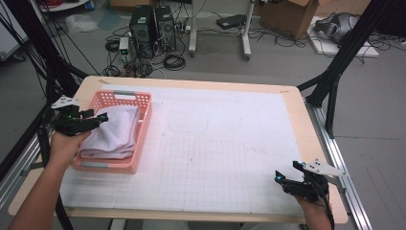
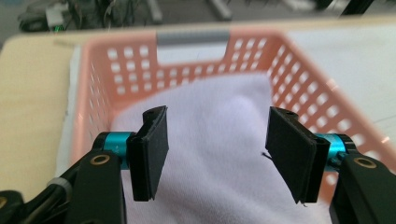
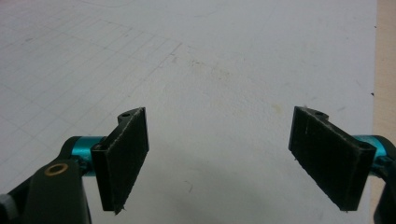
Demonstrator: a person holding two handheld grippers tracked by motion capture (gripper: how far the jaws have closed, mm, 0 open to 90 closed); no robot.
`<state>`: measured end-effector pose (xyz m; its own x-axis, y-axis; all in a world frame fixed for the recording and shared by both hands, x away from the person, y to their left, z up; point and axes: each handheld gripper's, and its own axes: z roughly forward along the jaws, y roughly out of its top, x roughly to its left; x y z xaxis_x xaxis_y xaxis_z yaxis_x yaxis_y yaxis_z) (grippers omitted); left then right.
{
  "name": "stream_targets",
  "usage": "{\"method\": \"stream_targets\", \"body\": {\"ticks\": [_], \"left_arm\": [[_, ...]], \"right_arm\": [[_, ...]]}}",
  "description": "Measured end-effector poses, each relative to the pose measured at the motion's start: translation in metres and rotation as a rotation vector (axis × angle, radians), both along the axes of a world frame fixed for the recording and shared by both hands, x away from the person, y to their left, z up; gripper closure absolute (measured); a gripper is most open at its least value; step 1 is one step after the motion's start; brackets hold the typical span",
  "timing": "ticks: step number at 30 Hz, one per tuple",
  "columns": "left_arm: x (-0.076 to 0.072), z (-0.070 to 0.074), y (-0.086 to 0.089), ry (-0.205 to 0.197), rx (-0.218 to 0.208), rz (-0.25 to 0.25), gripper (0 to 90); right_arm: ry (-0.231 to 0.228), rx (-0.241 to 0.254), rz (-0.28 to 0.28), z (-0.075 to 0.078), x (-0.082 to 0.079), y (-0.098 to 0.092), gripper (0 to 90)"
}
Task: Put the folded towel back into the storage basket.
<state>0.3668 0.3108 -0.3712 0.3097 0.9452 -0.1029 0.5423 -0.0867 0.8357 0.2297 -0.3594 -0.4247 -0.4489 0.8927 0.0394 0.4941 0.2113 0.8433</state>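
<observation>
The folded white towel (image 1: pixel 112 132) is sitting inside the pink basket (image 1: pixel 143 125) at the left side of the table (image 1: pixel 306 124), and the left gripper (image 1: pixel 98 118) is being held just above it with its jaws spread apart and nothing pinched between them. In the left gripper view the towel (image 2: pixel 219 140) is lying right under the open pads (image 2: pixel 152 154), apart from them as far as can be told, though the angle is making contact hard to rule out completely. The right gripper (image 1: pixel 280 178) is being parked near the front right corner of the table, jaws wide and empty, over the white gridded mat (image 3: pixel 210 70).

What could go wrong from here: the towel is being piled higher than the basket rim on the far side, so a careless pass could snag a fold and drag it back out, or the layers could be unfolded. The basket is light plastic and sitting close to the left edge, so a bump against its wall could shove it or tip it.

Nothing else is lying on the mat. Computer towers (image 1: pixel 153 28), cables and a cardboard box (image 1: pixel 292 14) are being kept on the floor beyond the table, well out of the way.
</observation>
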Motion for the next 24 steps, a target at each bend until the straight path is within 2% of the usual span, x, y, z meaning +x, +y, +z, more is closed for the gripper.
{"method": "stream_targets", "body": {"ticks": [1,2,5,7,10,14,15,16,17,20,21,22,23,24], "left_arm": [[0.003,-0.004,-0.004,0.036,0.016,-0.009,39.5],[0.010,-0.012,-0.011,0.100,0.065,-0.025,39.5],[0.018,-0.024,-0.020,0.176,0.100,-0.044,39.9],[0.020,-0.027,-0.023,0.188,0.105,-0.051,40.4],[0.023,-0.031,-0.030,0.200,0.124,-0.094,41.0],[0.022,-0.030,-0.032,0.182,0.095,-0.117,41.3],[0.021,-0.028,-0.031,0.162,0.080,-0.112,41.0],[0.016,-0.022,-0.028,0.097,0.028,-0.112,40.8],[0.016,-0.022,-0.028,0.097,0.028,-0.112,40.1],[0.007,-0.011,-0.022,-0.026,-0.059,-0.088,39.1],[-0.001,-0.003,-0.020,-0.110,-0.122,-0.074,37.5],[-0.001,-0.003,-0.020,-0.110,-0.122,-0.074,35.1],[-0.009,0.006,-0.020,-0.195,-0.176,-0.070,32.2],[-0.009,0.006,-0.020,-0.195,-0.176,-0.070,29.7]], "right_arm": [[-0.002,0.001,0.001,0.000,0.000,0.000,18.9],[-0.002,0.000,0.002,0.000,0.000,0.000,18.9],[0.005,0.003,-0.002,0.000,0.000,0.000,18.9],[0.007,0.004,-0.003,0.000,0.000,0.000,18.9],[0.006,0.004,-0.002,0.000,0.000,0.000,18.9],[0.007,0.005,-0.002,0.000,0.000,0.000,18.9],[0.006,0.006,-0.002,0.000,0.000,0.000,18.9],[0.006,0.007,-0.003,0.000,0.000,0.000,18.9],[0.003,0.007,-0.003,0.000,0.000,0.000,18.9],[0.003,0.015,-0.004,0.000,0.000,0.000,18.9],[-0.001,0.022,-0.005,0.000,0.000,0.000,18.9],[-0.004,0.024,-0.002,0.000,0.000,0.001,18.9],[-0.004,0.025,0.000,0.001,0.000,0.001,18.9],[-0.005,0.025,0.000,0.001,0.001,0.001,18.9]]}}
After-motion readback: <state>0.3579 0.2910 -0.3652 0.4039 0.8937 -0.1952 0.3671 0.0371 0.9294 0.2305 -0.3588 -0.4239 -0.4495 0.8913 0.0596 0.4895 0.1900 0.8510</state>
